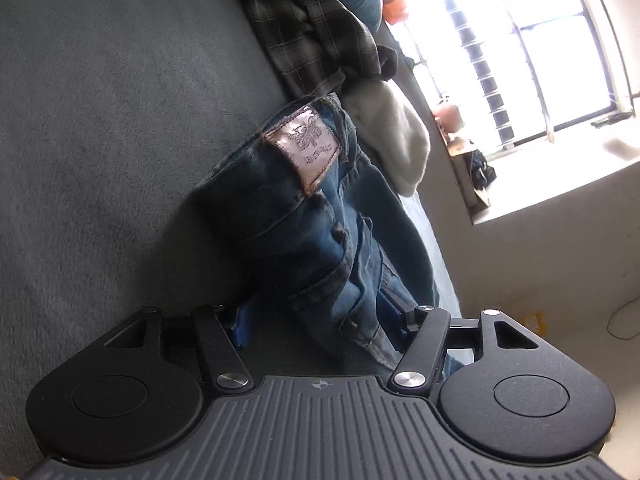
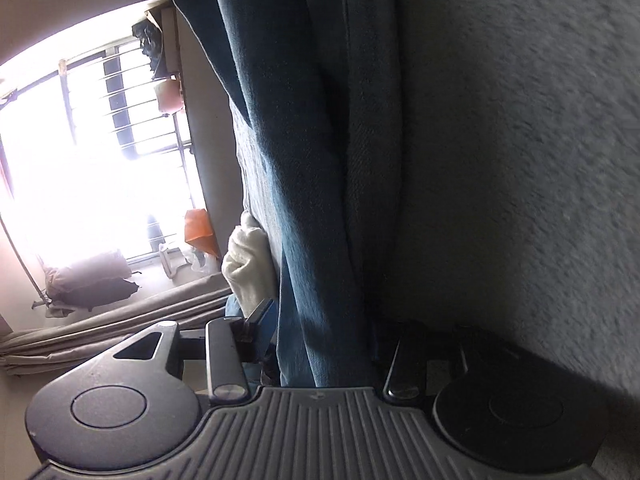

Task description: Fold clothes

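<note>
Left gripper (image 1: 320, 320) fingers clamp the jeans (image 1: 288, 208); right gripper (image 2: 320, 344) fingers clamp them too.

Left gripper (image 1: 320, 320) has its jaws clamped on the jeans (image 1: 296, 216); right gripper (image 2: 320, 328) likewise.

Open grey surface (image 1: 104, 140) left of the jeans (image 1: 296, 216), free for passage. Blocked beyond by plaid shirt (image 1: 312, 36) and white garment (image 1: 396, 140), crowded against the denim.
</note>
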Motion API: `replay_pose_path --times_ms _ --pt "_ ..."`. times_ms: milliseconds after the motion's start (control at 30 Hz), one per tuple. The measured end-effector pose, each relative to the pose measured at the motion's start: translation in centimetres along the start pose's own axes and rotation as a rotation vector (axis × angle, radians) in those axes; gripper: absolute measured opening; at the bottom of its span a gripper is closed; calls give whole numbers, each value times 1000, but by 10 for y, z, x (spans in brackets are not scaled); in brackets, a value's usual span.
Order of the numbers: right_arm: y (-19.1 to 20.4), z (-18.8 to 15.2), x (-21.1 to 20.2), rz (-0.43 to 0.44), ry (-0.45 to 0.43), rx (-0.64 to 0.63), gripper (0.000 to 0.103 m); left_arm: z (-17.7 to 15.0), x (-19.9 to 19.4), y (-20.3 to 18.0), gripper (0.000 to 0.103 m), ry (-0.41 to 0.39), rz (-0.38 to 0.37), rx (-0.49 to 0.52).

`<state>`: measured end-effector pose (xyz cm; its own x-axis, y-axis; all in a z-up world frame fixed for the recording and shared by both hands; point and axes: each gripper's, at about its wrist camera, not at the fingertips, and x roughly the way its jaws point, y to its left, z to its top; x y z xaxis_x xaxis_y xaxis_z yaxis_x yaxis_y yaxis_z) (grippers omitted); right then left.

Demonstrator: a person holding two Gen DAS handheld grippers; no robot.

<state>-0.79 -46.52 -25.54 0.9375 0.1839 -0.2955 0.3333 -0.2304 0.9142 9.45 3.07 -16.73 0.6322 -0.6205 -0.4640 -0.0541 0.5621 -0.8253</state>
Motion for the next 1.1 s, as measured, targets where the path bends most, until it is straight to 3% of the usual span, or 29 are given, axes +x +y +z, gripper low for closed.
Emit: replay_pose_path --times_ms 367,433,533,567,667,867,1100 --pt "2 11 21 -32 11 15 44 5 34 -21 58 -62 97 30" --pt "6 12 26 -56 7 -12 34 2 34 -23 43 -83 138 14" --pt "12 6 31 -105 -24 -80 14 2 30 -22 31 -91 178 -30" --pt "15 3 30 -111 -36 -110 14 3 28 -23 29 -90 183 -32" --pt "25 -7 23 -114 -64 -196 11 5 21 -27 25 -86 194 -31" --pt "37 -20 6 -102 -60 -235 10 6 -2 -33 24 -56 189 -34" --pt "39 -37 -23 -107 -9 -258 10 -11 -65 -24 23 -21 196 0"
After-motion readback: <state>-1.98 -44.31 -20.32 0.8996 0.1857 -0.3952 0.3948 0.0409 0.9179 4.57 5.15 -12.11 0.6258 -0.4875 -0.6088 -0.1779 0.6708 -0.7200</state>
